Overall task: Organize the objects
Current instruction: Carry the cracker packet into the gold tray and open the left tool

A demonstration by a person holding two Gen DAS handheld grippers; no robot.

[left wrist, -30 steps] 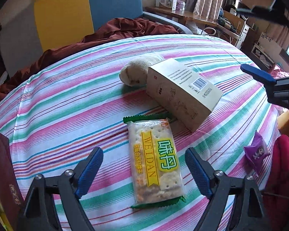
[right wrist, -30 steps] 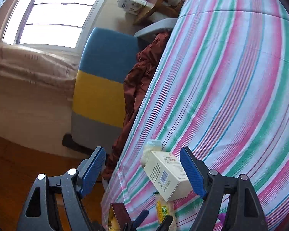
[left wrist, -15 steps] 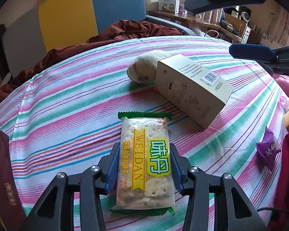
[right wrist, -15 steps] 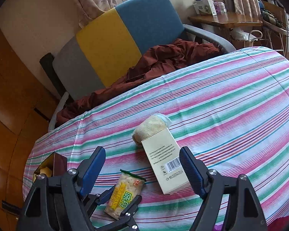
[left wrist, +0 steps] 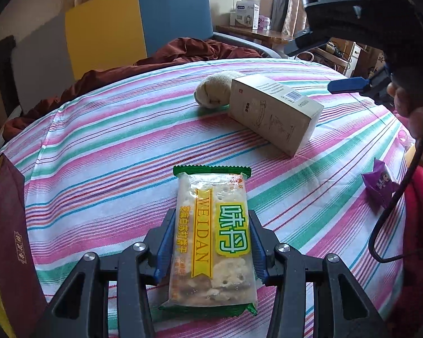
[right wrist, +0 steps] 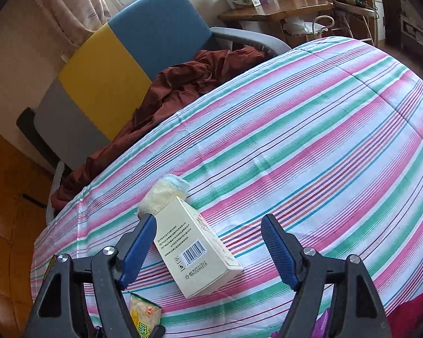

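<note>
Two grippers are in view, and only one is loaded. My left gripper (left wrist: 211, 246) is clamped on the cracker packet (left wrist: 211, 236), its blue pads (left wrist: 164, 242) pressing the packet's long edges about halfway along. The packet lies flat between the jaws, pointing straight ahead of that gripper, over the striped tablecloth (left wrist: 112, 140). I cannot tell whether it rests on the cloth or is lifted clear.

My right gripper (right wrist: 208, 250) is spread wide and holds nothing. It hovers above the beige carton (right wrist: 197, 250), which lies on its side just ahead and below, between the fingers in that view but not touched by them. A pale sock bundle (right wrist: 163, 194) sits against the carton's far end.

A dark red box (left wrist: 11, 231) stands close to the left of my left gripper, and I judge it the likely destination. A purple sachet (left wrist: 379, 188) lies well off to the right.

Recommendations for the step in hand:
- Keep grip pressure moderate; the crackers appear brittle and the wrapper is slippery.
- Lift straight up before swinging left, so the trailing seal does not drag on the cloth.
- Keep the packet level; it is held near mid-length and may sag forward.
- Hold the right gripper off the carton until the left is out of the way.
</note>
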